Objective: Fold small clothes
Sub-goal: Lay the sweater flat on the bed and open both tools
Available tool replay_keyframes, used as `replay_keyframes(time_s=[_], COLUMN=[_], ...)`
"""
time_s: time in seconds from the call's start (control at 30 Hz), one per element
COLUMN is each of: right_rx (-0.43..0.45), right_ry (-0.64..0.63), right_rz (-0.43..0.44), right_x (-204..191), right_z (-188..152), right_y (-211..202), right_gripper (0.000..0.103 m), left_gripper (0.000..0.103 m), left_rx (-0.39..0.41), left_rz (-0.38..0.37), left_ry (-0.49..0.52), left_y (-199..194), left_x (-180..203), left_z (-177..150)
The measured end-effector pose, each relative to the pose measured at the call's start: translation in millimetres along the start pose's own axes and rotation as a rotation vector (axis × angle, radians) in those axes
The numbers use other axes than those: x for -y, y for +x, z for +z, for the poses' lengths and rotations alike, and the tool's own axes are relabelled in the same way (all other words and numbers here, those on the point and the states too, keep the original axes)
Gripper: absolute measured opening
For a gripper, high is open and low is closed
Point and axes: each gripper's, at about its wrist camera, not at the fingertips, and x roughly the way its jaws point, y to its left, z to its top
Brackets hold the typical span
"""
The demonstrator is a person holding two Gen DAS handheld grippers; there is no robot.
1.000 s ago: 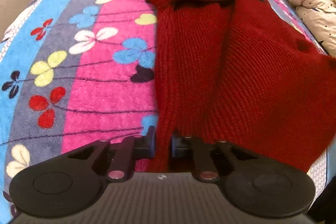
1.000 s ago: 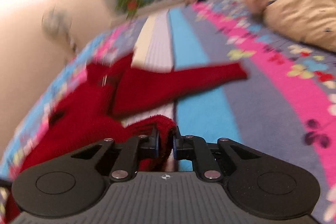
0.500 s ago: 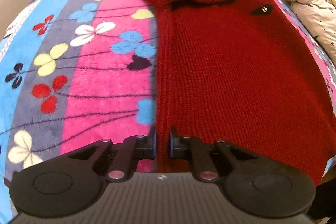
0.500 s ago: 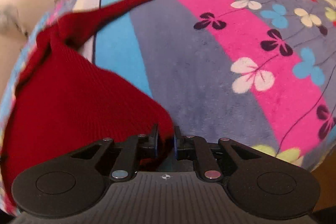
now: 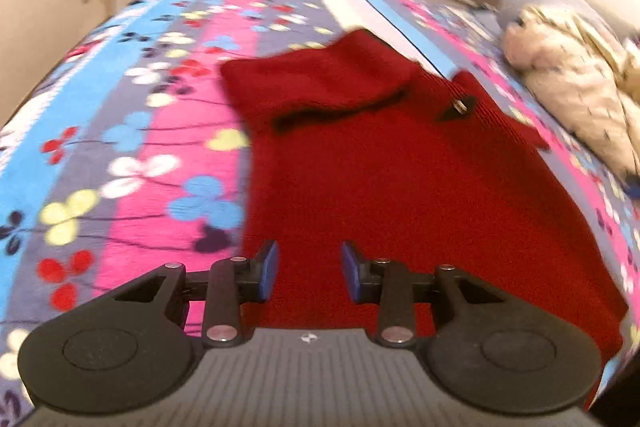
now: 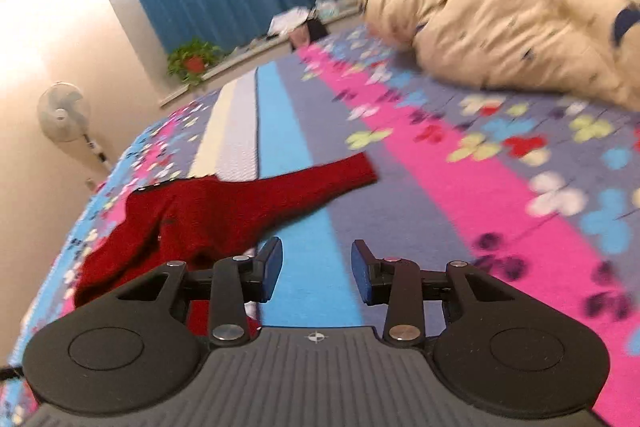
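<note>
Left wrist view: the left tongs [image 5: 308, 271] have just been opening and now sit released, with nothing between the blue pads. The red sweater [image 5: 400, 179] lies flat on the bed [image 5: 120, 155], spreading away from right under the tongs, its left edge just left of the left pad. One sleeve [image 5: 320, 83] is already folded across the top, far ahead of the tongs.

Right wrist view: the right tongs [image 6: 317, 275] have also just been opening and are released, with only blue blanket stripe showing in the gap. The sweater is off to their left, and its other sleeve [image 6: 316, 183] sticks out ahead, just past the tips.

Best guess at the step: let go cleanly after spreading the hem, and lift straight off so the knit doesn't drag. That loose sleeve probably wants folding in next.
</note>
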Motion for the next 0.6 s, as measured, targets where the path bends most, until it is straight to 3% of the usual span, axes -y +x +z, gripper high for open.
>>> replay_keyframes(time_s=[0.1,0.2,0.3,0.37,0.6], right_rx=[-0.058,-0.057,-0.078,-0.088,-0.170], right_ry=[0.071,0.068,0.082,0.091,0.172], right_rz=[0.028,0.017,0.038,0.031,0.032], right_x=[-2.3,-12.9,-20.7,-23.8,-23.3], right_z=[2.8,6.4,13.0,15.9,16.7], right_y=[37.6,65.9,95.9,118.5,195.6], right_gripper=[0.043,0.053,0.068,0.074,0.075], left_gripper=[0.039,0.039,0.060,0.063,0.067], left_rx=[-0.019,-0.068,-0.206,-0.193,-0.179], left_rz=[-0.028,-0.018,0.051,0.057,0.040], left_ry=[0.074,0.133,0.186,0.209,0.197], left_y=[13.0,35.1,66.4,69.1,75.2], left_x=[22.4,31.7,29.9,33.1,29.0], left_z=[-1.8,-7.7,-20.6,-21.0,-19.1])
